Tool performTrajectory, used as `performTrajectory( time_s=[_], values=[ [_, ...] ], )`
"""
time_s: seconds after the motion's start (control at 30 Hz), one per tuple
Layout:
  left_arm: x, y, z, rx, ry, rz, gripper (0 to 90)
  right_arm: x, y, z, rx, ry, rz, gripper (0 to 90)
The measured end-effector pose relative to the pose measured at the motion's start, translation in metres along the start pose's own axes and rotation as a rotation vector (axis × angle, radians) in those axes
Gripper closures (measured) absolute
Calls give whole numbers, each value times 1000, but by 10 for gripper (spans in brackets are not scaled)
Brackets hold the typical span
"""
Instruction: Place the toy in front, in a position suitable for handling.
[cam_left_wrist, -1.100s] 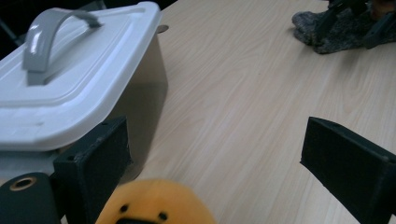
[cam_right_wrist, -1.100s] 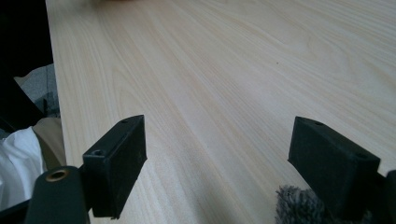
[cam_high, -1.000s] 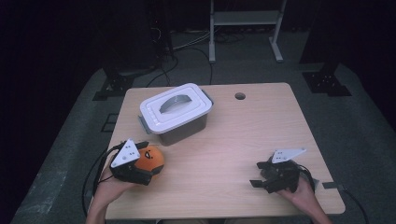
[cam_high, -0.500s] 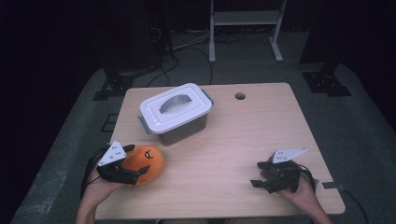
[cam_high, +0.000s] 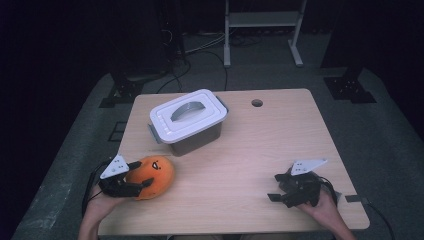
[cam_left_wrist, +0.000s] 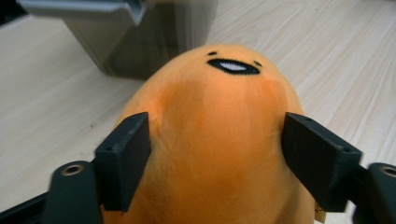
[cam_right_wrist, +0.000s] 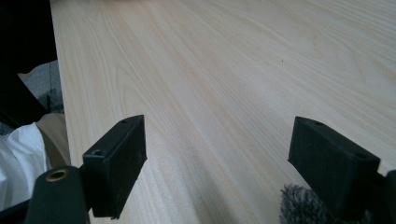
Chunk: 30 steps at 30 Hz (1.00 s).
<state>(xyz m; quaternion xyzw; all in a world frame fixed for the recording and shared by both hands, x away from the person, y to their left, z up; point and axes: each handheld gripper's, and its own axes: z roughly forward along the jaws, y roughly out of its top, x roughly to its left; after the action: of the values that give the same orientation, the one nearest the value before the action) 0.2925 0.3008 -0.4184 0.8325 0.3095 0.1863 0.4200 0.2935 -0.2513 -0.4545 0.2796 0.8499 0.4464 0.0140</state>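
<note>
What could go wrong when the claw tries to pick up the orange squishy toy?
1. The left gripper has just been closing its jaws on the orange plush toy. The toy is round and soft, so it might squirt out.
2. The toy lies near the table's front edge, so it could roll off.
3. The lidded box stands close behind. A hasty lift might bump it.

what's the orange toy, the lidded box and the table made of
Orange toy: seems soft plush, a fuzzy matt nap with a stitched face. Lidded box: looks like plastic, with a smooth pale lid, a moulded handle and grey walls. Table: pale wood grain with a smooth matt finish; whether it is solid wood or laminate is unclear.
</note>
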Motion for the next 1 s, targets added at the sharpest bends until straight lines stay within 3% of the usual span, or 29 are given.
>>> performTrajectory(
  time_s=[0.17,0.47,0.77,1.0],
  values=[
    [1,-1,1,7,6,-11,305,0,0,1,3,1,-2,179],
    [-1,-3,4,32,1,10,478,1,0,2,10,11,-10,179],
    [0,0,-2,16,-4,6,583,0,0,1,3,10,-11,179],
    [2,1,-11,-41,-74,-32,611,-2,0,-6,-22,-1,-6,179]
  ],
)
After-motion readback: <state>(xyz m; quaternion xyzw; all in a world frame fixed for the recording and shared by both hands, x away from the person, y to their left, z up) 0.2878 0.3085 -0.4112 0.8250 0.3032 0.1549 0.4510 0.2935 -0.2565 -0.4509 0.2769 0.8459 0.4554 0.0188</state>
